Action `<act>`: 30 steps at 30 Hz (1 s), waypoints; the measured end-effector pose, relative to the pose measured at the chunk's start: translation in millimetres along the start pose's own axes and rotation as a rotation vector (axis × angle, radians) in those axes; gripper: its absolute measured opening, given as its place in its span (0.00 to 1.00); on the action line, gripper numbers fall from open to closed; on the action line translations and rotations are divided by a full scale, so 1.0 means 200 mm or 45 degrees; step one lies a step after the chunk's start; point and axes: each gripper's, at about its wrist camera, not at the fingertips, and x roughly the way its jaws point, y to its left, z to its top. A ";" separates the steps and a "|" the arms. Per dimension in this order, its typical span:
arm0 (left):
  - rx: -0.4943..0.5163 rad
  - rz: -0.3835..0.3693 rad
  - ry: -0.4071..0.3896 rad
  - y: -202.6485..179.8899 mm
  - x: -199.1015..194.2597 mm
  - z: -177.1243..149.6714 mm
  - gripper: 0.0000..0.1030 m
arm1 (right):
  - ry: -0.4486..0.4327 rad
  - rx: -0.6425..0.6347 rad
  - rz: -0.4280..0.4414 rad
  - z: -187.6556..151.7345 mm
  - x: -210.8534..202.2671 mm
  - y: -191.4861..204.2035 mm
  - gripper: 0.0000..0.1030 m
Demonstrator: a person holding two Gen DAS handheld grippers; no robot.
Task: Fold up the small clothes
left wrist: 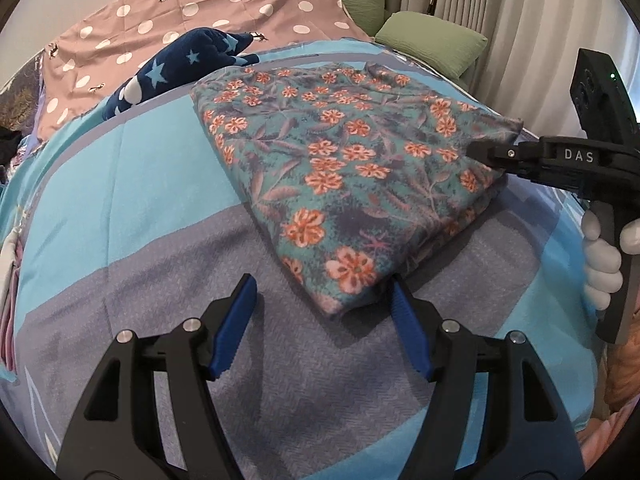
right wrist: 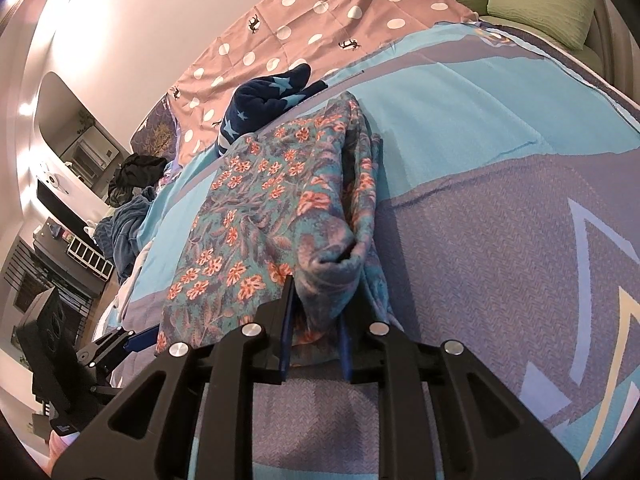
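A floral teal garment [left wrist: 352,168] with orange flowers lies folded on the blue bedspread [left wrist: 140,208]. My left gripper [left wrist: 324,300] is open, its blue pads either side of the garment's near corner, low over the bed. My right gripper [left wrist: 480,154] reaches in from the right and pinches the garment's right edge. In the right wrist view the right gripper [right wrist: 316,308] is shut on a bunched fold of the floral garment [right wrist: 272,208], lifting that corner slightly. The left gripper [right wrist: 132,340] shows at the lower left there.
A navy star-print garment [left wrist: 180,64] lies beyond the floral one. A pink polka-dot sheet [left wrist: 180,12] and green pillows [left wrist: 432,40] are at the bed's head. Dark clothes [right wrist: 136,172] pile at the far left, with shelves [right wrist: 72,240] beyond the bed.
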 end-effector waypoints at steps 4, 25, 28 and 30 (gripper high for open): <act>-0.040 0.026 -0.033 0.03 -0.03 0.01 0.67 | 0.007 0.041 0.026 0.02 -0.01 -0.03 0.19; -0.109 0.049 -0.031 0.08 -0.05 -0.05 0.27 | -0.072 0.193 0.033 0.03 -0.18 -0.17 0.08; -0.111 0.005 -0.046 0.06 -0.09 -0.05 0.12 | -0.105 0.167 0.073 0.06 -0.24 -0.12 0.07; -0.072 0.021 -0.040 0.04 -0.10 -0.05 0.11 | -0.086 0.128 -0.015 0.07 -0.23 -0.13 0.06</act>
